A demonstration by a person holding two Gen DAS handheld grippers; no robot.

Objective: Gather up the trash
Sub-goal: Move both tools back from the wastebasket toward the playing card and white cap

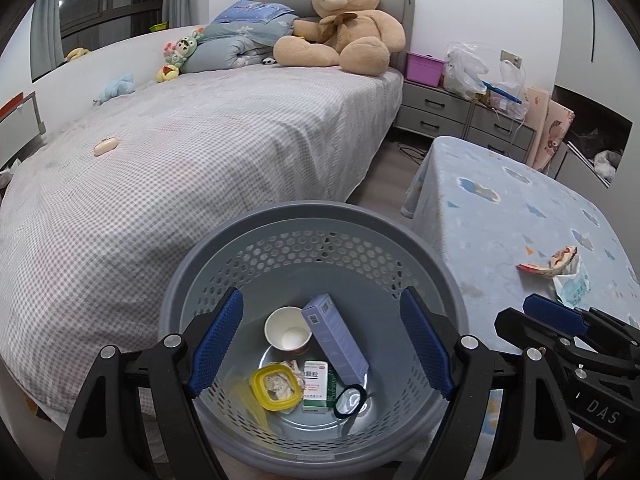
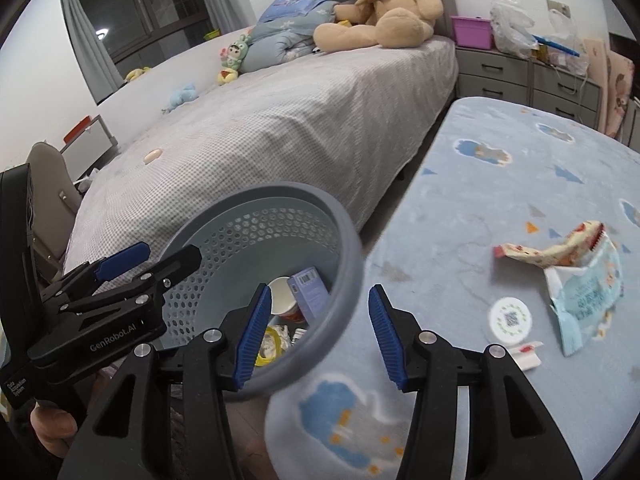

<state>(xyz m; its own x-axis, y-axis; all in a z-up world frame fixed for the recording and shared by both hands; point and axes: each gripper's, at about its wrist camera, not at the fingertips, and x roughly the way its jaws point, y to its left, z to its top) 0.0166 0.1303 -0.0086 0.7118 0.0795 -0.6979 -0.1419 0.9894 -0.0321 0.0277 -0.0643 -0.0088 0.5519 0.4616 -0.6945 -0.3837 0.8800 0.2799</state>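
Note:
A grey perforated basket (image 1: 316, 216) stands on the floor between the bed and a small table. In it lie a paper cup (image 1: 288, 330), a lilac box (image 1: 334, 334), a green-white medicine box (image 1: 316, 386), a yellow lid (image 1: 276, 388) and a black ring (image 1: 350, 400). My left gripper (image 1: 320, 340) is open and empty above the basket. My right gripper (image 2: 318, 332) is open and empty over the basket rim (image 2: 344, 280) and the table edge. On the table lie snack wrappers (image 2: 576, 276), a round white lid (image 2: 510, 316) and a small white packet (image 2: 524, 354).
The table has a light-blue patterned cloth (image 2: 500, 184). A bed with a checked sheet (image 1: 192, 152) holds a teddy bear (image 1: 344, 24) and toys. Grey drawers (image 1: 440, 112) with bags stand at the back.

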